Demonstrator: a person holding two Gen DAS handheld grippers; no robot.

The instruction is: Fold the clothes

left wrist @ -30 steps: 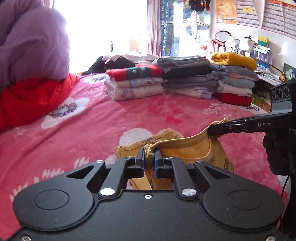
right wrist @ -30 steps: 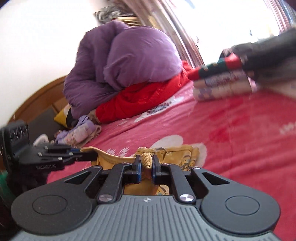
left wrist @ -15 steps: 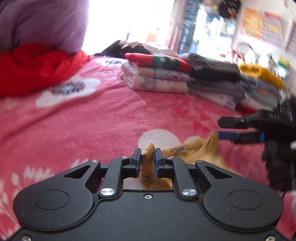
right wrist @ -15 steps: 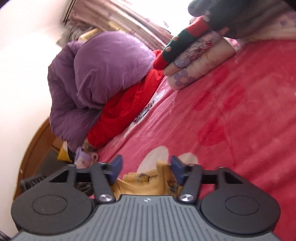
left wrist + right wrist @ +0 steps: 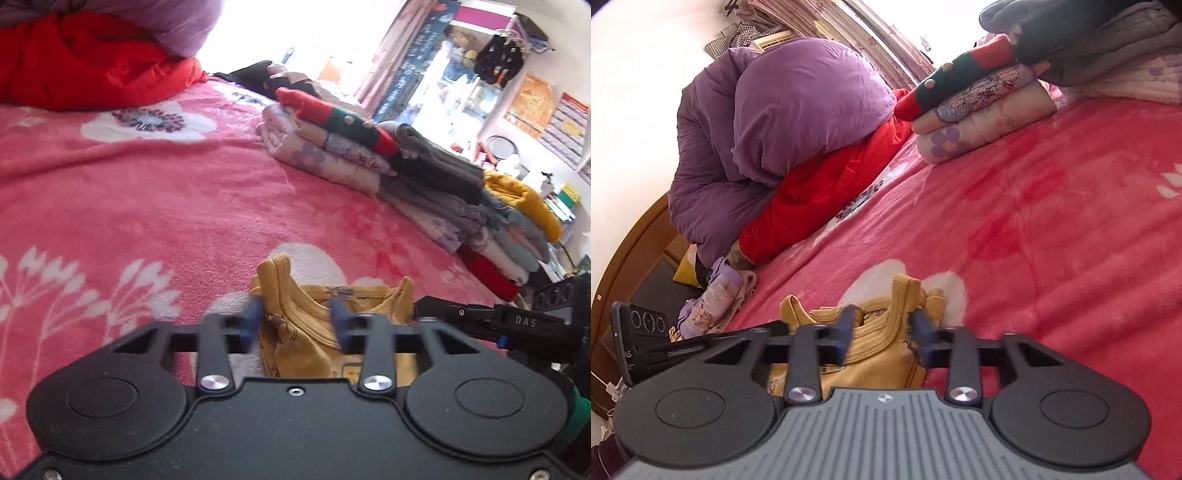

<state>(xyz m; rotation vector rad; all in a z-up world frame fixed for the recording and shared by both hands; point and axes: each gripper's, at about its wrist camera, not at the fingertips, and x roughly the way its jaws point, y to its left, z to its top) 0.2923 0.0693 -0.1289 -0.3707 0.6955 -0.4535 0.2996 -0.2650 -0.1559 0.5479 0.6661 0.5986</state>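
- We hold the left gripper low over the pink blanket, fingers spread, gripping nothing.
- Right gripper sits just beside it, tilted, jaws likewise apart w/ nothing clamped.
- Yellow garment lies bunched on the blanket btwn both sets of fingertips.
- Folded clothes stack lies well beyond, near the bed's far edge.
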